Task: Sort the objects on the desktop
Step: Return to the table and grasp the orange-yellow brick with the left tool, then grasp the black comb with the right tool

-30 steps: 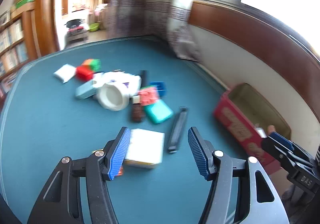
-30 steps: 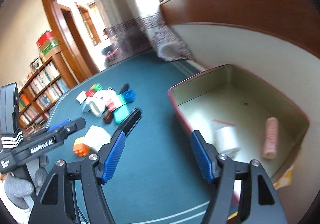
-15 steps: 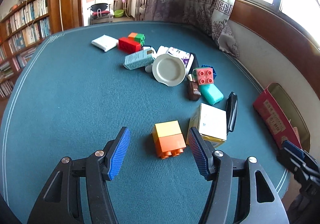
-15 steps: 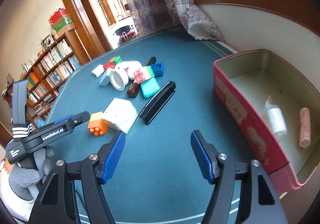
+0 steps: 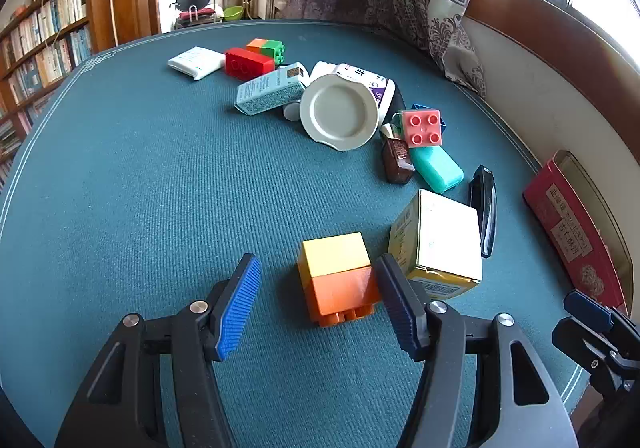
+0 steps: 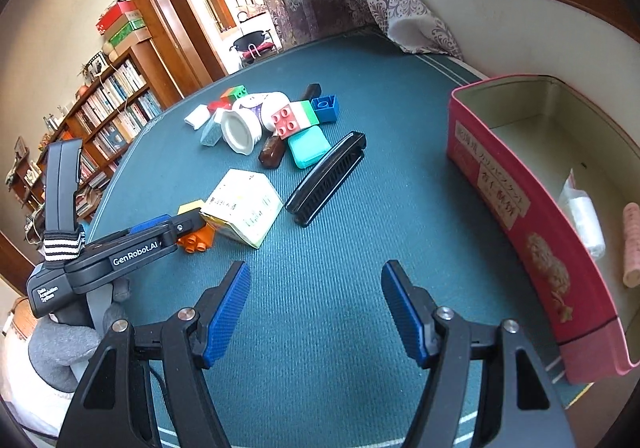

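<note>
Closing my spread left gripper (image 5: 316, 302) squarely on the yellow-and-orange plastic brick (image 5: 338, 276) — clear of the near-right cream cardboard box (image 5: 440, 238); right gripper (image 6: 316, 312) gapes empty.

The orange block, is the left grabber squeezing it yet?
Cannot tell. In the left wrist view the left gripper stands open around the orange block: the left jaw is plainly apart from it, but the right jaw overlaps its edge, hiding any gap.
</note>
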Available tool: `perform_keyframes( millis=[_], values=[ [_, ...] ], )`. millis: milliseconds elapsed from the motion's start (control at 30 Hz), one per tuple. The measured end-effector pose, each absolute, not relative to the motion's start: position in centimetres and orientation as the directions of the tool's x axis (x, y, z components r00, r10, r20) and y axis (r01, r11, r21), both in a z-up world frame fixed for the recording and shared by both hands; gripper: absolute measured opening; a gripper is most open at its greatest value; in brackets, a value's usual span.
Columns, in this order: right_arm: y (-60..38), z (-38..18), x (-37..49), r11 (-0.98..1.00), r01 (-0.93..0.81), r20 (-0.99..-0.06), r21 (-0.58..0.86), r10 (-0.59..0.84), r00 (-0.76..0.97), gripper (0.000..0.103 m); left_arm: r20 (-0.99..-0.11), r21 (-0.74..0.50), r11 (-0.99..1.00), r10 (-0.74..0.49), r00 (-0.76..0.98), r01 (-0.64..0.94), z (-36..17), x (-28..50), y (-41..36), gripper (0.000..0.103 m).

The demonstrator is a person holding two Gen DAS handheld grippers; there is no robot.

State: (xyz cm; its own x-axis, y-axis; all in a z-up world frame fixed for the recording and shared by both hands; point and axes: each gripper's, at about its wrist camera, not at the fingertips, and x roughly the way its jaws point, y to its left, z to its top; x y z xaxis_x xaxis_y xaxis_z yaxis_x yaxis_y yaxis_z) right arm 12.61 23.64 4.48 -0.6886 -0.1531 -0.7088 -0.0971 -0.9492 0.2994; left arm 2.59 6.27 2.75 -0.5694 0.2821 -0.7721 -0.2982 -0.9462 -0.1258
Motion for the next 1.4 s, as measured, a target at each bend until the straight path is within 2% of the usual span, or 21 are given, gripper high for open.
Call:
perform_keyframes(
  millis=[333,367,433,500,800,867,1067,1400],
  values=[
    [23.6,3.9,10.6,-0.942,-0.109,-0.730,0.318,-0.170,-0.662,0.072,-0.785,-0.118,-0.954,0.259,-0.562,-0.275,1.8,2.5,5.9,0.064],
    [23.7,3.9,10.2,-0.941,-0.117,-0.732,0.318,-0.165,-0.661,0.072,-0.784,-0.114,-0.954,0.258,-0.565,-0.277,1.7,2.6,6.0,0.062],
    [24.0,3.9,9.3,-0.941,-0.144,-0.737,0.305,-0.138,-0.662,0.072,-0.779,-0.090,-0.956,0.243,-0.578,-0.280,1.7,2.9,6.2,0.051],
    [24.2,4.0,8.3,-0.943,-0.162,-0.739,0.289,-0.112,-0.664,0.072,-0.777,-0.053,-0.960,0.213,-0.592,-0.277,1.6,3.1,6.5,0.035],
    [24.5,4.1,3.8,-0.943,-0.200,-0.743,0.266,-0.068,-0.666,0.071,-0.760,-0.094,-0.954,0.254,-0.598,-0.285,1.7,2.9,5.7,0.035],
    [24.4,3.8,2.7,-0.946,-0.201,-0.748,0.253,-0.060,-0.661,0.063,-0.760,-0.093,-0.954,0.254,-0.599,-0.286,1.6,2.9,5.7,0.035],
    [23.5,2.4,0.1,-0.957,-0.200,-0.790,0.208,-0.044,-0.612,0.051,-0.760,-0.075,-0.955,0.242,-0.603,-0.288,1.6,2.9,5.9,0.035],
    [23.6,1.9,0.8,-0.965,-0.172,-0.783,0.200,-0.052,-0.620,0.036,-0.756,-0.085,-0.951,0.255,-0.602,-0.296,1.5,2.6,6.0,0.035]
  ],
)
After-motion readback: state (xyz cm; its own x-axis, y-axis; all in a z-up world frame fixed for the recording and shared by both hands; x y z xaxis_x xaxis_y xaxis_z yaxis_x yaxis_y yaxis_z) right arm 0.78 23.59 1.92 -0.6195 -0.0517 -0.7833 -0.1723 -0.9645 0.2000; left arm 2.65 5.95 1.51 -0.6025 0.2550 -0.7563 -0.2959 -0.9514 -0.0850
